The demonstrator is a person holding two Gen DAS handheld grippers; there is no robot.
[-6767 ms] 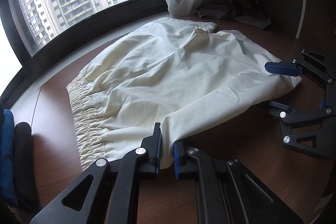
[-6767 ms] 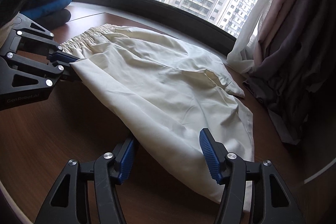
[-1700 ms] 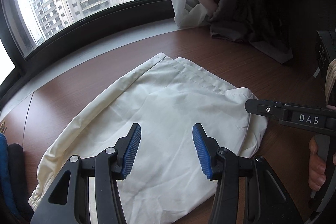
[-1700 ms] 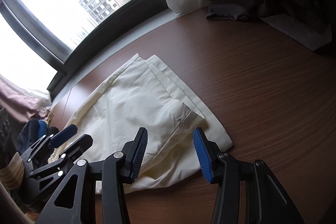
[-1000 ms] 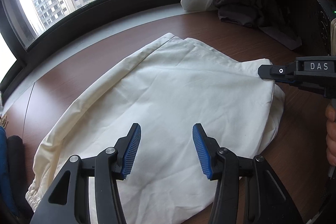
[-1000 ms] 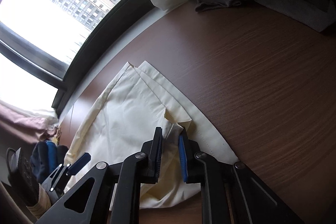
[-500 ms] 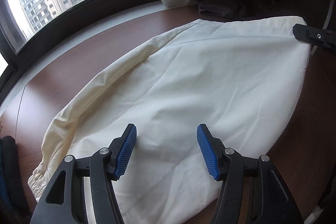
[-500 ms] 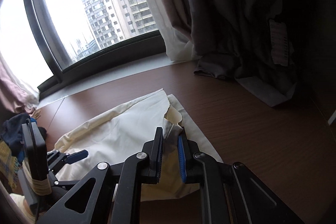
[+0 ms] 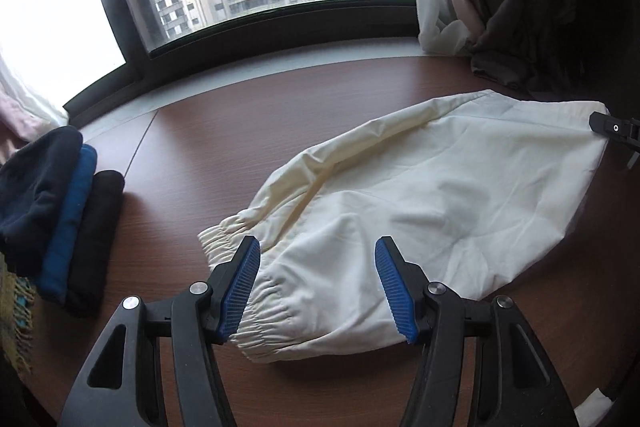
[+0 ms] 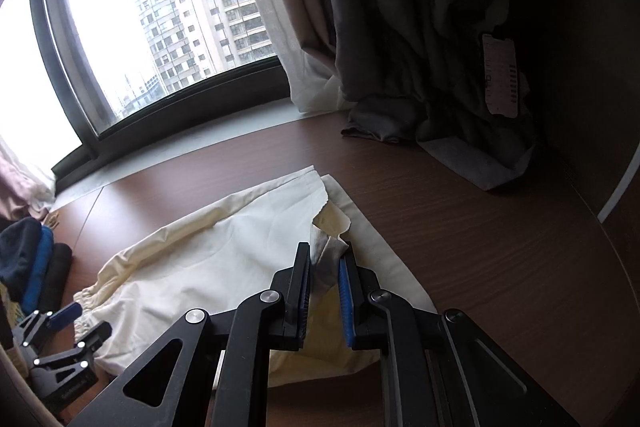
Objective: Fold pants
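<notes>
Cream pants (image 9: 420, 199) lie folded lengthwise on the brown wooden table, elastic waistband (image 9: 256, 303) toward the left wrist camera. My left gripper (image 9: 318, 287) is open, its blue pads on either side of the waistband end, just above it. My right gripper (image 10: 324, 281) is shut on the hem end of the pants (image 10: 224, 255) and holds that end a little off the table. Its tip also shows in the left wrist view (image 9: 612, 129) at the far right end of the cloth. The left gripper shows in the right wrist view (image 10: 68, 327) by the waistband.
A stack of folded dark and blue garments (image 9: 60, 215) lies at the left of the table. Grey and pale curtains (image 10: 420, 67) hang down onto the table at the back right. A window sill (image 9: 260, 67) runs along the far edge.
My left gripper has pulled back and to the left, from over the middle of the pants to the waistband end. My right gripper stays shut on the hem end.
</notes>
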